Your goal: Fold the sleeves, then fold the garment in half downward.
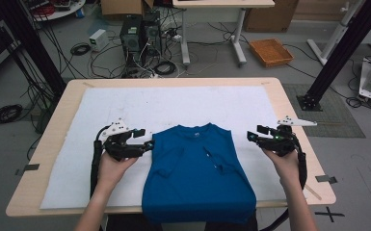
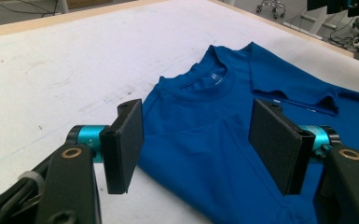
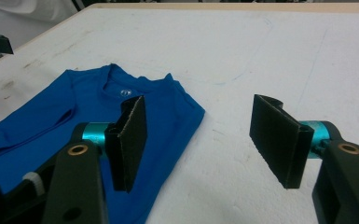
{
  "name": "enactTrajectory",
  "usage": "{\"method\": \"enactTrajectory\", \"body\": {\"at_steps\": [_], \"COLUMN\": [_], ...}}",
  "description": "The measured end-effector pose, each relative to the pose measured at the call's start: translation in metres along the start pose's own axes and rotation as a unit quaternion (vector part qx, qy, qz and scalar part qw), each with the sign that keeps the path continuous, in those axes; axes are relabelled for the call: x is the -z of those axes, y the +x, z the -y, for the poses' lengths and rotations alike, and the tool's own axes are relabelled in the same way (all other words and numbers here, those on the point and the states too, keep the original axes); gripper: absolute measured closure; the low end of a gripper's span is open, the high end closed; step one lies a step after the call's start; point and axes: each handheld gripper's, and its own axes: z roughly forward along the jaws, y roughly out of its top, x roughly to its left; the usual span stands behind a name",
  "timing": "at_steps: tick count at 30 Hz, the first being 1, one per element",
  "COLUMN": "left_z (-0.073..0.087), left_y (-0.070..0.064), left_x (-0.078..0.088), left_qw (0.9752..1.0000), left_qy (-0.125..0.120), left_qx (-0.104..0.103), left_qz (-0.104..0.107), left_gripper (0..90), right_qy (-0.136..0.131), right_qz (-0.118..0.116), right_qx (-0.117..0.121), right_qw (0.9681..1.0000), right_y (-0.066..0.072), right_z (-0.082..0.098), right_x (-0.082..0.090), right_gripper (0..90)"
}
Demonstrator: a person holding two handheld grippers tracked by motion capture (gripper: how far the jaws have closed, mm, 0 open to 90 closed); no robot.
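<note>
High view: blue T-shirt (image 1: 195, 173) has both sleeves folded in; left gripper (image 1: 147, 139) and right gripper (image 1: 255, 134) flank it, spread and empty, further folds probably left.

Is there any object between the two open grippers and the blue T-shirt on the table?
Nothing visible. The left gripper is at the blue T-shirt's edge; the right gripper is beside it over bare white cover.
</note>
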Motion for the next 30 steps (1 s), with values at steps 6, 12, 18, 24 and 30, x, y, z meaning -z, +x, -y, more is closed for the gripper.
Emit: {"method": "enactTrajectory", "body": {"at_steps": [6, 12, 18, 24, 30], "left_z": [0.000, 0.002, 0.006, 0.008, -0.001], "left_y": [0.002, 0.007, 0.015, 0.030, 0.038], "left_x": [0.002, -0.003, -0.017, -0.031, -0.060], "left_qw": [1.0000, 0.9998, 0.9982, 0.9922, 0.9894], "left_qy": [-0.007, 0.004, 0.026, 0.048, 0.094], "left_qx": [0.003, 0.020, 0.052, 0.105, 0.090], "left_qz": [-0.002, -0.007, -0.013, -0.047, -0.065], "left_gripper": [35.8, 35.8, 39.7, 52.6, 53.8], "right_qy": [0.004, 0.011, 0.028, 0.055, 0.071], "right_qz": [0.000, 0.003, 0.015, 0.017, 0.024], "right_qx": [0.003, 0.004, 0.003, -0.001, -0.002], "right_qw": [1.0000, 0.9999, 0.9995, 0.9983, 0.9971], "right_y": [0.001, 0.000, 0.000, -0.002, -0.002], "right_z": [0.000, 0.001, 0.001, 0.003, -0.002], "right_x": [-0.002, -0.008, -0.020, -0.044, -0.074], "right_gripper": [35.7, 36.0, 43.5, 51.9, 54.5]}}
